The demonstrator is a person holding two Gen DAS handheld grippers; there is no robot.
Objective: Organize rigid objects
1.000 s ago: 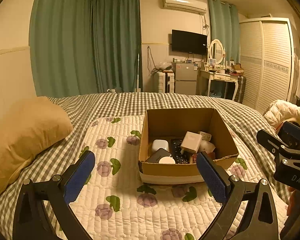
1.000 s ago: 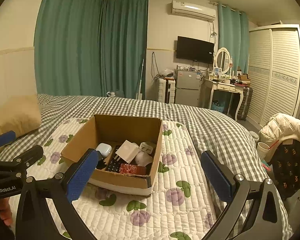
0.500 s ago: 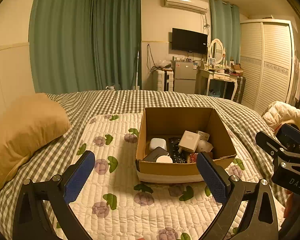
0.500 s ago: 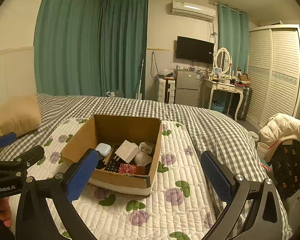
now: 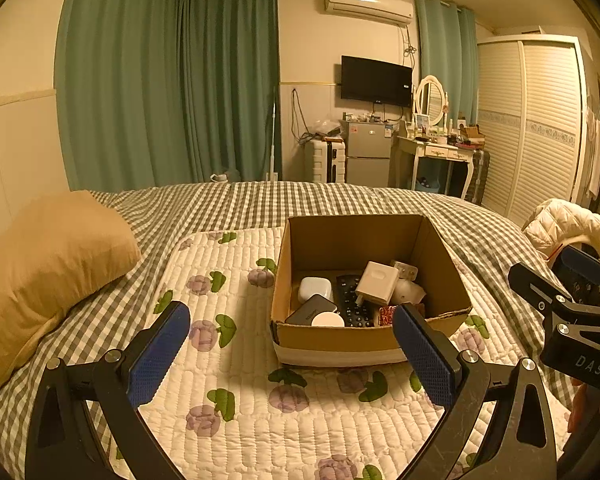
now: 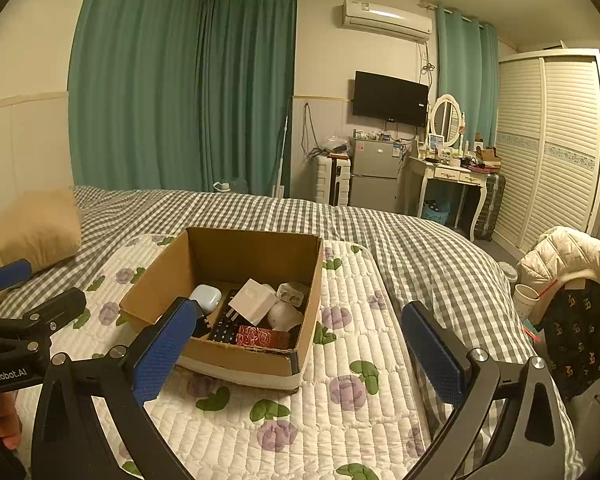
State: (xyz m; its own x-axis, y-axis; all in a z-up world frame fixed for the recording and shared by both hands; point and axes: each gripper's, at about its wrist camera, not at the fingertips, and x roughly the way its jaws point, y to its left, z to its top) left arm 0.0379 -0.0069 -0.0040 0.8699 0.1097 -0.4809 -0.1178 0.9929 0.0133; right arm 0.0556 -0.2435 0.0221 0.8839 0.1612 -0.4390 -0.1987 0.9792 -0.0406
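A big tan pillow (image 5: 48, 264) lies far to the left of the open brown cardboard box (image 5: 364, 338). The box sits on a white quilted mat with purple flowers (image 5: 236, 400), on the bed with the grey checked cover (image 5: 236, 204).

The left gripper (image 5: 290, 354) hangs just in front of the box, low over the mat. Its blue pads are wide apart and hold nothing.

All the small hard things are in the box: a white rounded earbud case (image 5: 315, 289), a dark flat pouch (image 5: 310, 311), a small white round lid (image 5: 327, 320), a black remote with buttons (image 5: 350, 300), a white square charger (image 5: 377, 282) on top, a white plug (image 5: 404, 269), a pale round thing (image 5: 408, 292) and a red patterned packet (image 5: 386, 314). None lie on the mat. This could be things waiting to come out and be sorted, or things already put away.

If a gripper goes in, it should come down from above, clear of the tall box walls, and pinch one thing by its flat sides. The charger sits tilted on the pile and may slip.

The right gripper (image 6: 298, 346) is to the right of the box, also spread wide and empty. Further right, a white puffy jacket (image 6: 564, 254) hangs on a chair, well apart from the box
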